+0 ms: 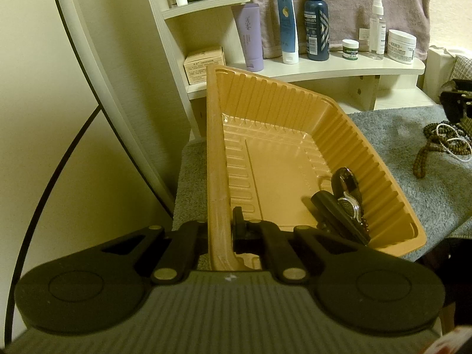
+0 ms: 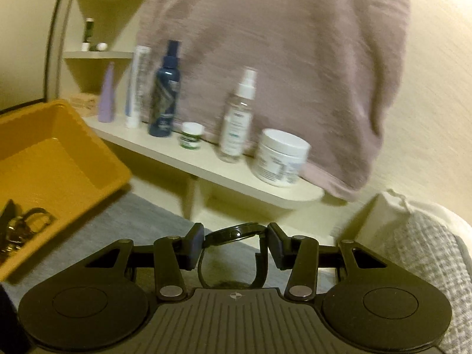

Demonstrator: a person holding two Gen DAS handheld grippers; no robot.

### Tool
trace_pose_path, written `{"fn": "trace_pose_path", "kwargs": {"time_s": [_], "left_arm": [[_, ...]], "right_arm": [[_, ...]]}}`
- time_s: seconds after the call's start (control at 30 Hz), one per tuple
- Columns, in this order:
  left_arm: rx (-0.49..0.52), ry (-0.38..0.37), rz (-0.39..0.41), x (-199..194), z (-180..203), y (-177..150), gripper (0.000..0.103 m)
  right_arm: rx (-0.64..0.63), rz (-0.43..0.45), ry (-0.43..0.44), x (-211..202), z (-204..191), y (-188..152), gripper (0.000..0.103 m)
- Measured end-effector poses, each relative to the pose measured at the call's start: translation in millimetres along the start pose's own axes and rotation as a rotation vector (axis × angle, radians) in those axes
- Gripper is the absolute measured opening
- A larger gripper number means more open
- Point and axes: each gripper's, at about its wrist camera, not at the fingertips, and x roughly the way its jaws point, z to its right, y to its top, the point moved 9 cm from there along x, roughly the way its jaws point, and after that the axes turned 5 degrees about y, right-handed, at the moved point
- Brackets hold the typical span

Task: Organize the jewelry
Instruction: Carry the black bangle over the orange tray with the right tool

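Note:
An orange ribbed plastic tray (image 1: 214,147) stands tilted over the grey towel, and my left gripper (image 1: 220,230) is shut on its near-left rim. Inside its lower right corner lie dark wristwatches (image 1: 345,203), one with a metal case. In the right wrist view my right gripper (image 2: 236,244) is shut on a black watch (image 2: 233,233). The pads press the two sides of its round case and the strap loops back toward the camera. The same tray (image 2: 59,153) is at the left of that view, with the watches (image 2: 23,227) in its corner. A heap of brown bead strands (image 1: 442,141) lies on the towel.
A grey towel (image 1: 398,135) covers the tabletop. Behind it a pale shelf (image 1: 354,70) carries several bottles, tubes and jars, with a mauve towel (image 2: 280,59) hanging above. A round mirror edge (image 1: 88,67) stands left; a checked cloth (image 2: 427,250) lies right.

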Motion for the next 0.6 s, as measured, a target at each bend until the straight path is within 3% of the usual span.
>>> {"fn": "trace_pose_path", "kwargs": {"time_s": [0.6], "left_arm": [[-0.005, -0.005, -0.001, 0.1, 0.3, -0.4, 0.003]], "right_arm": [[0.01, 0.027, 0.462, 10.5, -177.8, 37.2, 0.047]]}}
